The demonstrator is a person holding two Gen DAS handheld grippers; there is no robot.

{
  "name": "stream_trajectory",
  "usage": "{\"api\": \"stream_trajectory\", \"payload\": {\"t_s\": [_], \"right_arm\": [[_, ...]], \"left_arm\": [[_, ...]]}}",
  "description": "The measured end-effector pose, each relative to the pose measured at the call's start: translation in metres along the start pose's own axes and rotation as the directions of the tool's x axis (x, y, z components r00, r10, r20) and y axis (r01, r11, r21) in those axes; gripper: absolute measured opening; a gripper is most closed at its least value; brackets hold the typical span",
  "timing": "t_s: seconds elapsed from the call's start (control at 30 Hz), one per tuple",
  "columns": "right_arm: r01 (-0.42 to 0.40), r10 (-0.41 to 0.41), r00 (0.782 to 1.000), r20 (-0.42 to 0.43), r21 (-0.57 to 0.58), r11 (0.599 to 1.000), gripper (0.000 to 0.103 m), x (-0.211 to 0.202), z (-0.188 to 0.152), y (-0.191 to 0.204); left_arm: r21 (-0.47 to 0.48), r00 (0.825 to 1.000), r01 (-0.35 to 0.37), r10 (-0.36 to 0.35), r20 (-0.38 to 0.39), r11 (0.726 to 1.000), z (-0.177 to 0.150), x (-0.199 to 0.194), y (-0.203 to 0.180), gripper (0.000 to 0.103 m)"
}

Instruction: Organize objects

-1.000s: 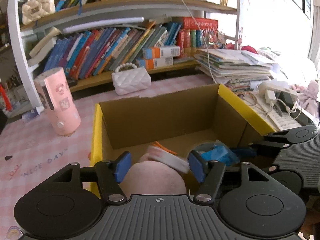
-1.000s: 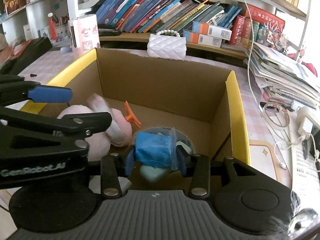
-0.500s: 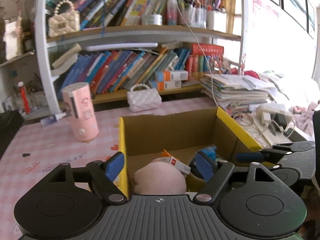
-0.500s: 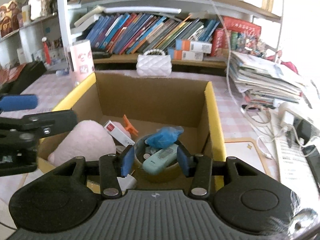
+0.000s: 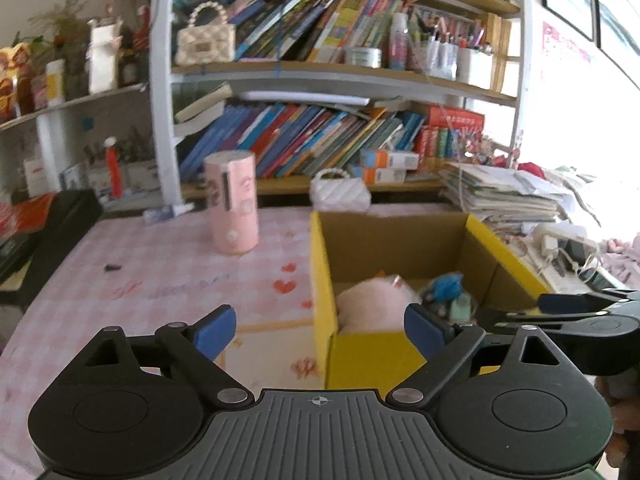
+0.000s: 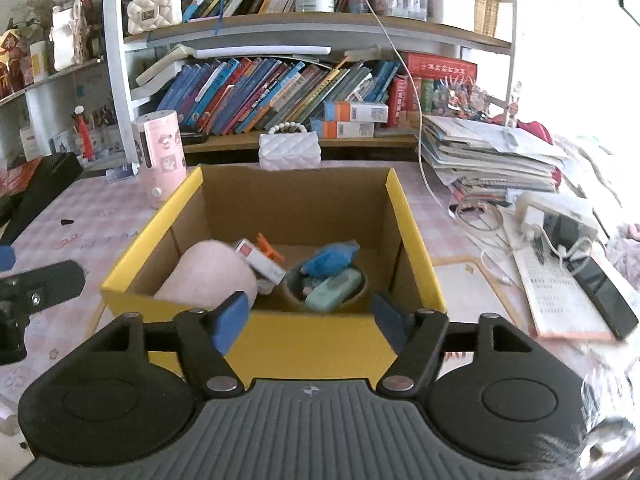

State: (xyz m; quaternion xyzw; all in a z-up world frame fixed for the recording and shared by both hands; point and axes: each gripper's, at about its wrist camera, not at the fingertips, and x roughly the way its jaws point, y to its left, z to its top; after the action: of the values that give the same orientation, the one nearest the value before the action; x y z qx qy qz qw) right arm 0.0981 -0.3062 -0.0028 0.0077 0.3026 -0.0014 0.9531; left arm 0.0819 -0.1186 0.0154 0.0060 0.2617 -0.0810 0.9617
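— Left gripper (image 5: 320, 328)?
— Opening wide, with nothing between the jaws. Hangs just in front of the cardboard box (image 5: 320, 264), off its near left corner.
— Right gripper (image 6: 308, 320)?
— Opening too, and just as empty. Faces the near wall of the box, roughly centred on it.
— And the goods?
— All inside the box. Pink plush (image 6: 208, 276) against the left wall. Small red-and-white carton (image 6: 260, 260) leaning on the plush, orange clip (image 6: 269, 250) just behind. Round tub (image 6: 358, 292) in the right half of the box, holding a mint-green gadget (image 6: 334, 290) with a crumpled blue bag (image 6: 330, 258) on top.
— Anything outside?
— Pink cylinder (image 6: 162, 156) left of the box, white quilted purse (image 6: 289, 150) just behind its far wall, paper stack (image 6: 492, 156) and phone (image 6: 600, 284) to its right. Unclear whether meant for the box at all.
— Risks from here?
— Toppling the pink cylinder on a reach past the left wall: tall, narrow, easy to tip with a spread finger. Snagging the hanging cable (image 6: 404, 60) beyond the far right corner of the box on the way to the purse. Clipping the yellow rim with jaws this wide and shoving the light box across the cloth. Losing the blue bag off the tub under any such jolt, given so loose a perch.
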Motion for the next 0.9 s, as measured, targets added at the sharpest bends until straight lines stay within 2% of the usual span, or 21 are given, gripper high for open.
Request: {"api": "stream_trajectory", "payload": {"t_s": [0.2, 0.43, 0.63, 0.9], "right_arm": [[0.019, -0.019, 1.0, -0.019, -0.004, 1.0, 0.082, -0.023, -0.02, 0.026], [0.033, -0.034, 0.999, -0.033, -0.007, 0.999, 0.097, -0.042, -0.037, 0.057], [0.035, -0.036, 0.998, -0.047, -0.018, 0.999, 0.103, -0.053, -0.047, 0.081], [0.039, -0.041, 0.997, -0.058, -0.033, 0.999, 0.103, -0.063, -0.06, 0.104]], "left_arm": [[-0.024, 0.999, -0.029, 0.028, -0.036, 0.999, -0.022, -0.022, 0.02, 0.097], [-0.006, 0.997, -0.067, 0.067, -0.045, 0.998, -0.037, -0.046, 0.039, 0.1], [-0.007, 0.994, -0.087, 0.086, -0.061, 0.996, -0.047, -0.061, 0.057, 0.1], [0.0, 0.993, -0.085, 0.085, -0.087, 0.996, -0.06, -0.073, 0.072, 0.101]]}}
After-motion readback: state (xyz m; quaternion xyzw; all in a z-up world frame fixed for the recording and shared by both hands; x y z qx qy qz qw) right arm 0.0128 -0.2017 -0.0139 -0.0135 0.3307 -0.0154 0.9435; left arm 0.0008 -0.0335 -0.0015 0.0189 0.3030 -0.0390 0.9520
